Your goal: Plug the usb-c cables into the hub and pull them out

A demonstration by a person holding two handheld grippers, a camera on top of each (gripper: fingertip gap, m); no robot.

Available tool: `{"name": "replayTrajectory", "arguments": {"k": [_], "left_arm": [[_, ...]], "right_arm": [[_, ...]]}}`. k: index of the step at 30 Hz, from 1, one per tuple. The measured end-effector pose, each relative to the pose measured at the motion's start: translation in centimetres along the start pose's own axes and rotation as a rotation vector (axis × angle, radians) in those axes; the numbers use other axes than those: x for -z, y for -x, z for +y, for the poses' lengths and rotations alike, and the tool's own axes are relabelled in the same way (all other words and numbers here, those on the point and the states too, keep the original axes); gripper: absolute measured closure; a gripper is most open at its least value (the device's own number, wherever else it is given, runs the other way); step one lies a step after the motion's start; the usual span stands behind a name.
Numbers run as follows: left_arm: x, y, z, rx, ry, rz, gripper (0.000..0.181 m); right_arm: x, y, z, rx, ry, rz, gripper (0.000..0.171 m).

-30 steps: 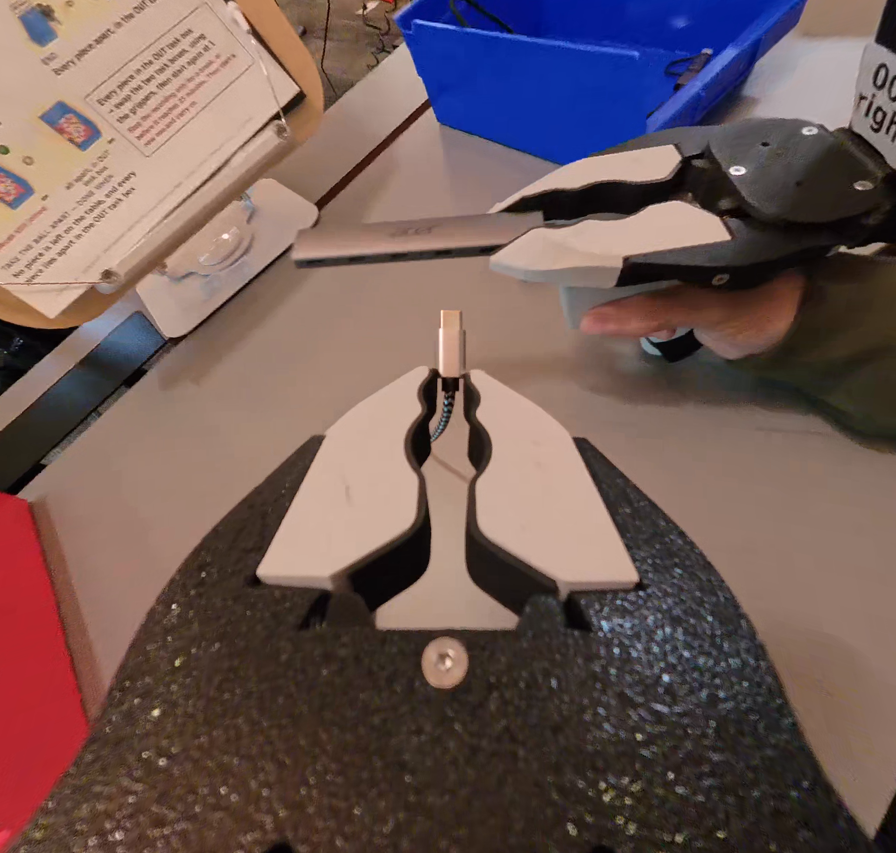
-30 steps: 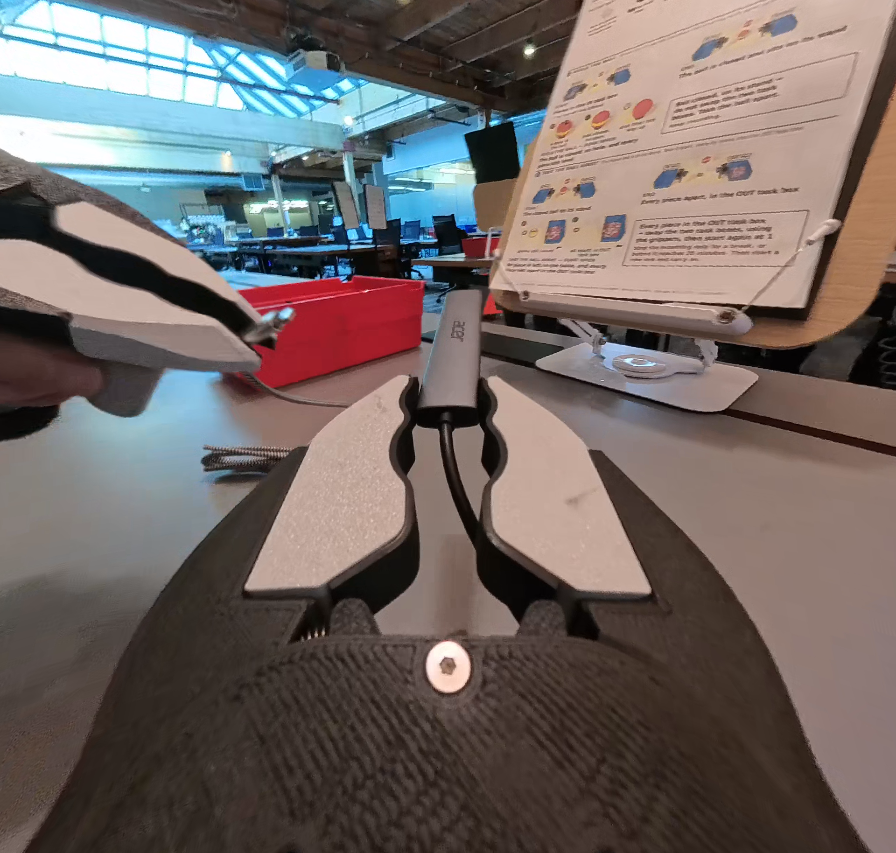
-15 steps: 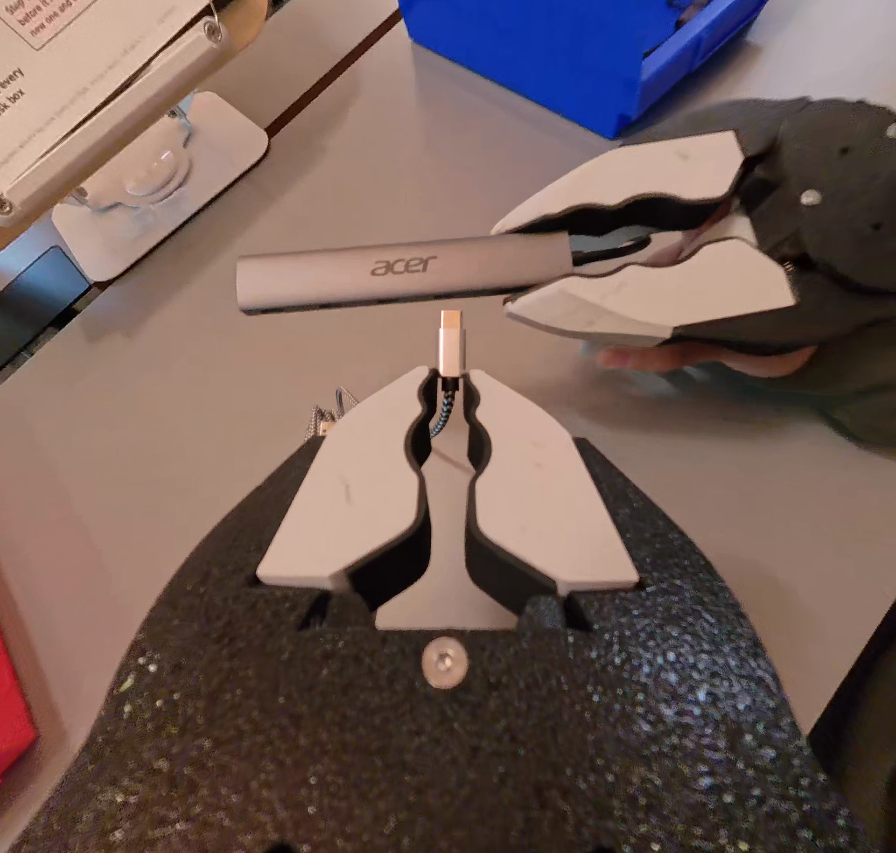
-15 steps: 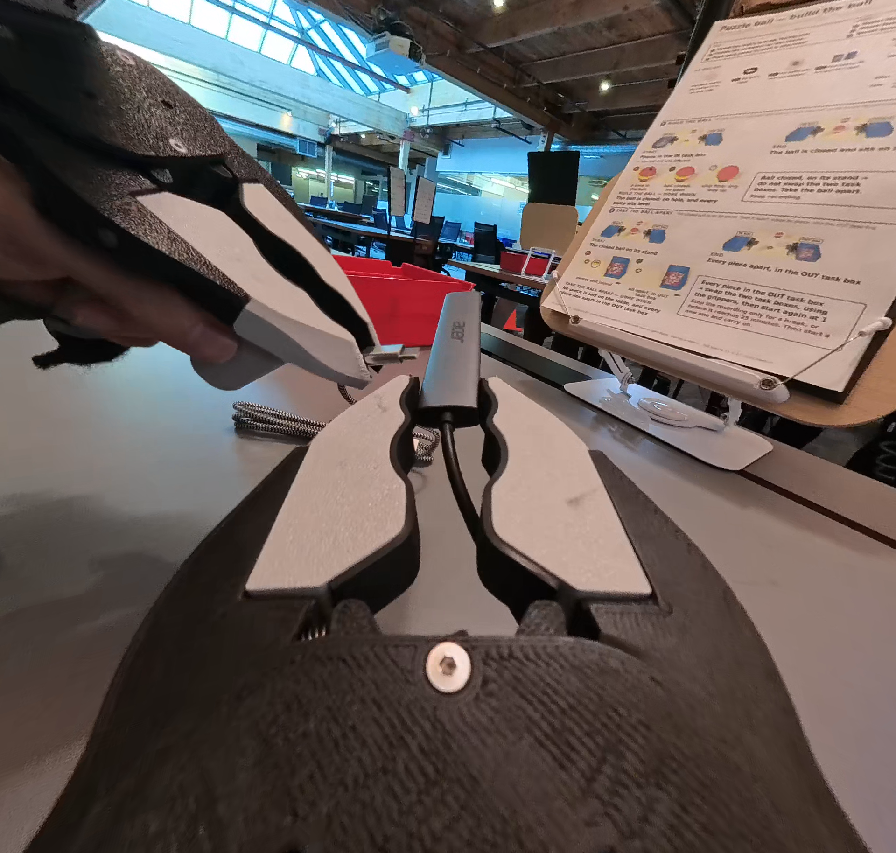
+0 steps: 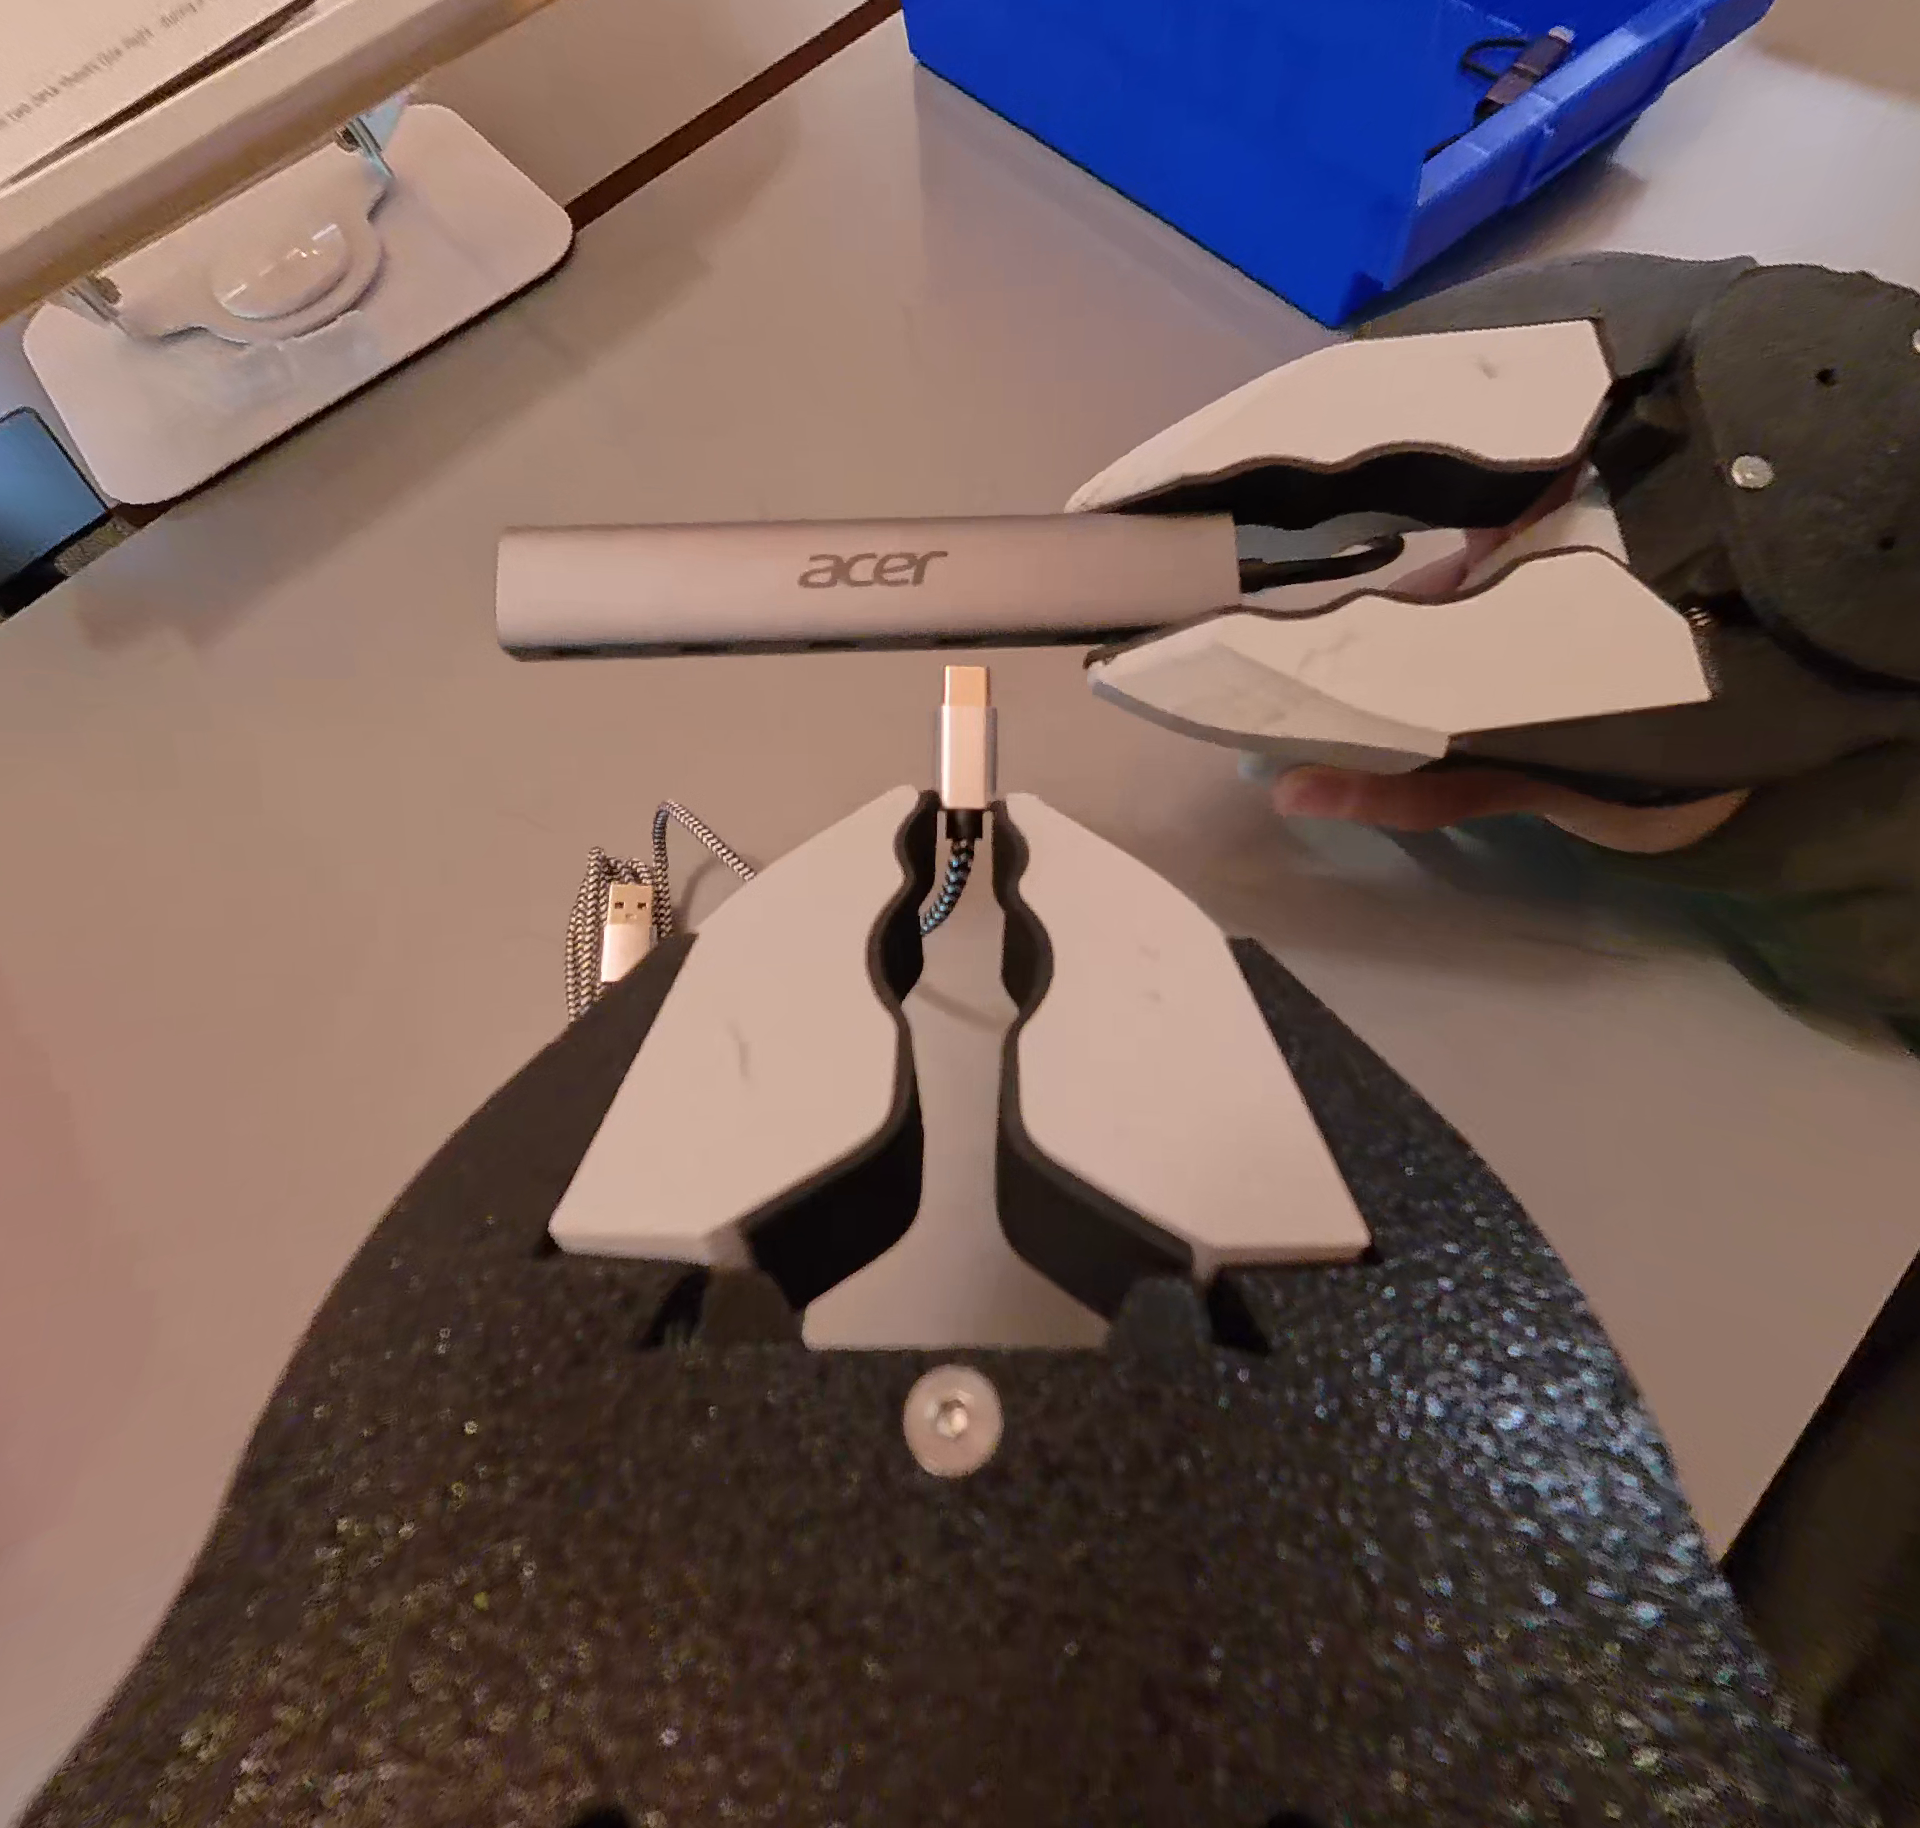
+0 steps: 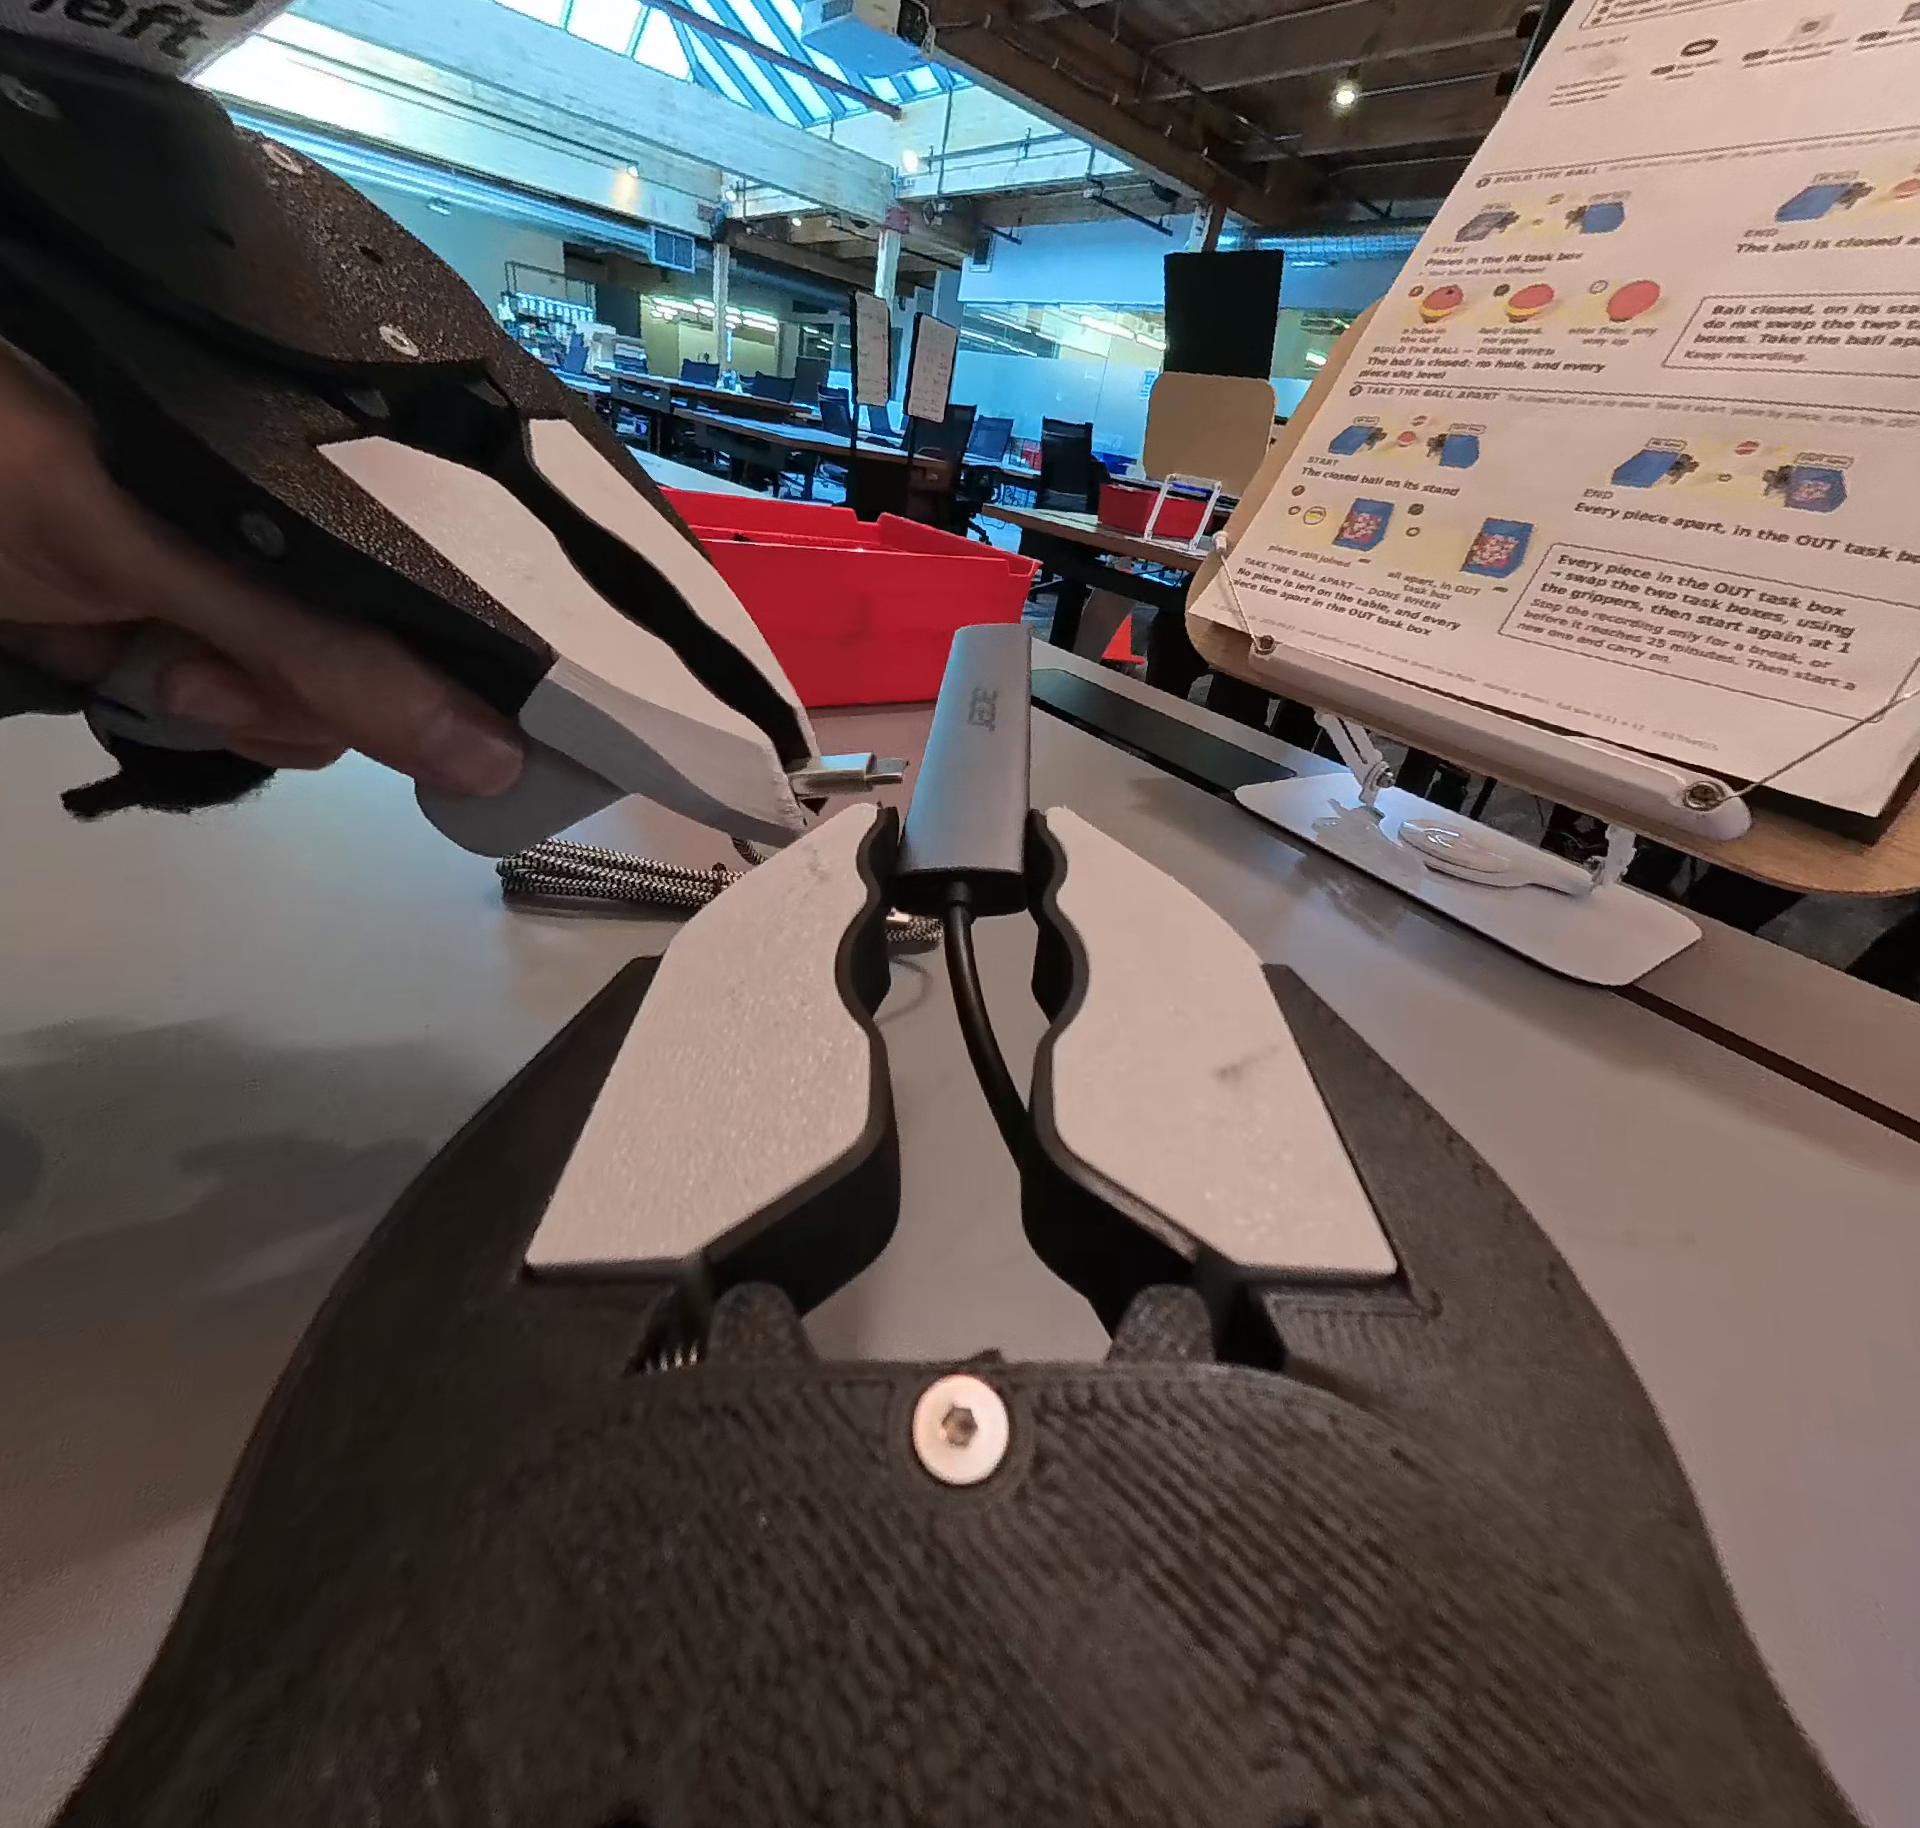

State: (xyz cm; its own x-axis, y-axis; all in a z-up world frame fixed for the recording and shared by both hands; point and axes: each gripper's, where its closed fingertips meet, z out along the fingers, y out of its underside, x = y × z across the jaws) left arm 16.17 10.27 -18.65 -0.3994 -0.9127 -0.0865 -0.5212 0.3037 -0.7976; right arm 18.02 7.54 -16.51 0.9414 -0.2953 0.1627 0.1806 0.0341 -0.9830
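**Narrow gap at the hub, open table below**

Your plug (image 5: 968, 729) sits just short of the hub (image 5: 862, 583), nothing between them. Bare table (image 5: 312, 791) lies left and below. The blue bin (image 5: 1195, 95) blocks the far side, the paper stand (image 5: 301, 292) the far left, the coiled cable (image 5: 623, 905) near your left finger.

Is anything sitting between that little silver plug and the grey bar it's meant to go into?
Nothing visible. The USB-C plug, held by the left gripper, points at the hub side across a bare gap. The right gripper holds the hub's cable end.
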Motion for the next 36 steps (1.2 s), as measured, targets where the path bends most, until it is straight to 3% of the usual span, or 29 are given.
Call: {"name": "replayTrajectory", "arguments": {"k": [30, 36], "left_arm": [[-0.07, 0.17, 0.22, 0.031, -0.002, -0.021, 0.172], [-0.23, 0.23, -0.74, 0.02, -0.085, -0.022, 0.172]], "right_arm": [[-0.32, 0.86, 0.39, 0.061, 0.035, -0.017, 0.147], [-0.26, 0.35, 0.38, -0.004, 0.035, -0.026, 0.147]]}}
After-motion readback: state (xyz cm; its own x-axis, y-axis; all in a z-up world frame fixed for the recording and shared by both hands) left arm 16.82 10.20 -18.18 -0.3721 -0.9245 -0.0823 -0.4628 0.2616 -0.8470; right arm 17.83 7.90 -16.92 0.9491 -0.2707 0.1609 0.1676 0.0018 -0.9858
